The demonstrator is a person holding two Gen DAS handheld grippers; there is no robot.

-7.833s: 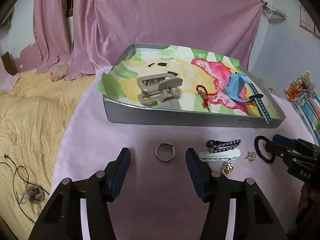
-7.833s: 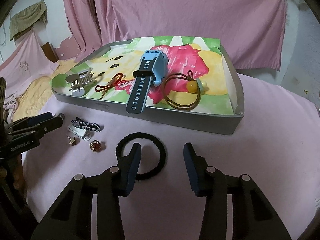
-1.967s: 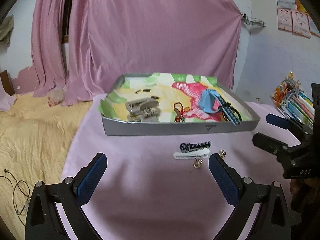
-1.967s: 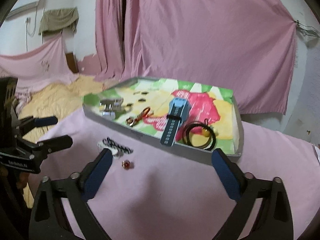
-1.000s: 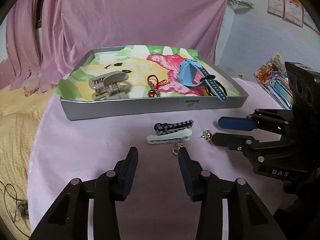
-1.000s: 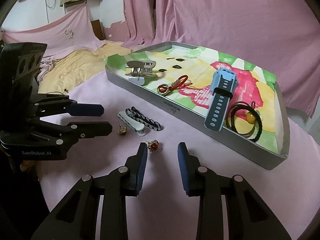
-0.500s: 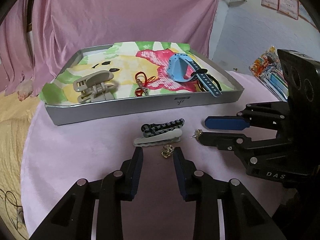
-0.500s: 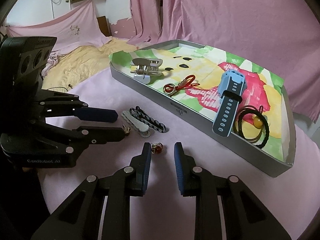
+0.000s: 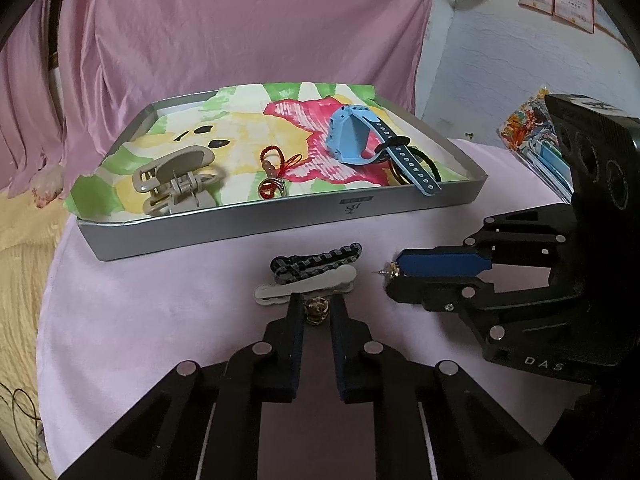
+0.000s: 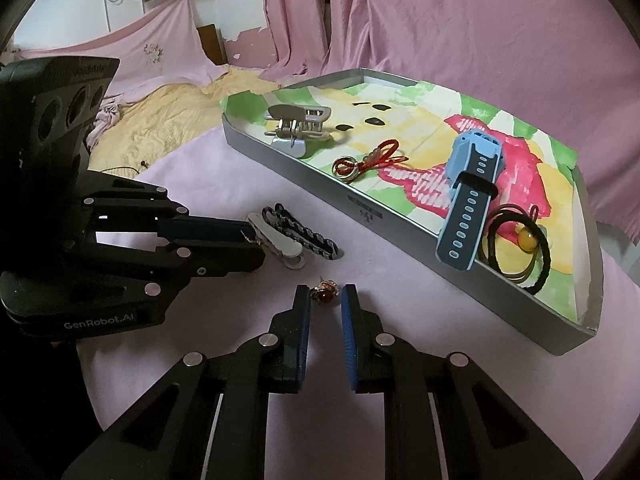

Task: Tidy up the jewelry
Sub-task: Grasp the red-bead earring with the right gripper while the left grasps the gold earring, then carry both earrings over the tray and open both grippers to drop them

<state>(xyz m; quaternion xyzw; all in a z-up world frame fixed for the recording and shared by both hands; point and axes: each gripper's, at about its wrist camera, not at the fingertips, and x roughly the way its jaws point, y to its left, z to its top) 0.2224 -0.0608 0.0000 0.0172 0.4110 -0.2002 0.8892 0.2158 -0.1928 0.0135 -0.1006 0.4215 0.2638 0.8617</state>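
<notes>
Blue-padded fingers on your left gripper (image 9: 317, 312) stand narrowly apart around a small gold earring (image 9: 316, 309) lying on the pink cloth (image 9: 160, 320); whether the pads actually touch it cannot be told. Your right gripper (image 10: 325, 295) is in the same posture, its jaws drawn close on either side of a red-stoned earring (image 10: 325, 295) that sits on the cloth between the fingertips, a thin gap showing on each side. In the left wrist view that earring's gold post pokes out at the tip of the right gripper's fingers (image 9: 440, 262).

Just beyond the left gripper lie two hair clips, touching each other: a white clip (image 9: 306, 286) nearest the fingertips and a black-and-grey patterned clip (image 9: 316, 262) behind it.

Farther out sits the grey tray (image 9: 280, 226), lined with a paper of yellow, green and red. Inside it, from your left: a beige claw clip (image 9: 176, 184), a red cord charm with a metal ring (image 9: 274, 178), a blue watch (image 9: 360, 140) with its dark strap trailing toward the tray's front wall, and dark hair ties (image 10: 516, 240), one with a yellow bead, beside the strap.
</notes>
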